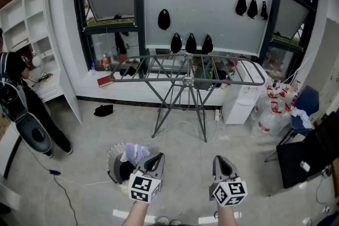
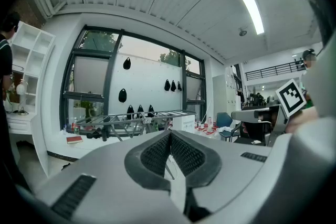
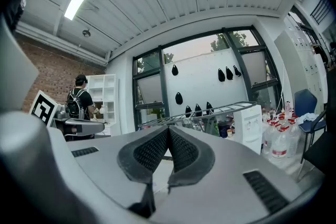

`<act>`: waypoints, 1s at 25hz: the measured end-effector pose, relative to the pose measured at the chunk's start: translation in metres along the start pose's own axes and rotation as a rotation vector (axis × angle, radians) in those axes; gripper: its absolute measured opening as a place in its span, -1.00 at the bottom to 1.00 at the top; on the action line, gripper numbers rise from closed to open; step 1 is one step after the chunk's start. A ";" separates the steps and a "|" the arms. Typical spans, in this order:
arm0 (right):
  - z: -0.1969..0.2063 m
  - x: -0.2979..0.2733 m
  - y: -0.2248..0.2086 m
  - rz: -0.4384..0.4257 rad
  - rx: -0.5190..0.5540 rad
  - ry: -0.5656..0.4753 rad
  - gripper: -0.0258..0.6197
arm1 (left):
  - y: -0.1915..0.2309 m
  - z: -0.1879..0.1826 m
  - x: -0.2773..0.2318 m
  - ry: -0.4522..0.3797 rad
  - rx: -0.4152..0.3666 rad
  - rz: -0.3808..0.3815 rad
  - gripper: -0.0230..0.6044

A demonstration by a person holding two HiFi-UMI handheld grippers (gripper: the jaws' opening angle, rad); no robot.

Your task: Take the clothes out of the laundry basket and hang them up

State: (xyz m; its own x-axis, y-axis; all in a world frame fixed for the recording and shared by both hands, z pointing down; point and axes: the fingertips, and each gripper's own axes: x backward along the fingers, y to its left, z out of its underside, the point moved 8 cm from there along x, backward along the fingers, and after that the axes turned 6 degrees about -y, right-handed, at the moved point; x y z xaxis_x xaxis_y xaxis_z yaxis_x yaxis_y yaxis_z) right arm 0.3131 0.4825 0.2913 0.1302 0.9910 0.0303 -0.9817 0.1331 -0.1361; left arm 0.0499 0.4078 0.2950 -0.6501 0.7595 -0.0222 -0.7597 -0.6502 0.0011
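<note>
While the clothes (image 1: pixel 135 152) are lying in the laundry basket (image 1: pixel 111 164) at lower left, I am holding the left gripper (image 1: pixel 157 156) and right gripper (image 1: pixel 221 159) closed and empty, judging the first pick needs jaws opened and lowered there.

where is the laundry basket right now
In the head view, the laundry basket sits on the floor at lower left of centre, just left of the left gripper and nearer the camera than the drying rack.

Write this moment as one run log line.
left gripper: shut, empty | right gripper: shut, empty | basket: clothes inside | drying rack: by window
</note>
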 end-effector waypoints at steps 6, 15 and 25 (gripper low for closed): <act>0.004 0.002 0.002 0.002 -0.011 0.004 -0.92 | 0.000 0.001 0.005 0.015 -0.004 0.004 -0.86; 0.010 0.010 0.000 0.016 -0.030 -0.003 -0.92 | -0.002 0.008 0.006 0.026 0.017 0.013 -0.86; 0.007 0.013 0.000 0.015 -0.026 -0.007 -0.92 | -0.007 0.011 -0.002 0.021 0.045 0.063 -0.86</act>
State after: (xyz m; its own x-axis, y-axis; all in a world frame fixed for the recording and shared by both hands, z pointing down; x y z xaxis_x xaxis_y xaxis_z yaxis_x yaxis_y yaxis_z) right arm 0.3142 0.4955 0.2986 0.1139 0.9929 0.0352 -0.9797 0.1181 -0.1620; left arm 0.0566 0.4109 0.3065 -0.6967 0.7162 -0.0414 -0.7174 -0.6950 0.0481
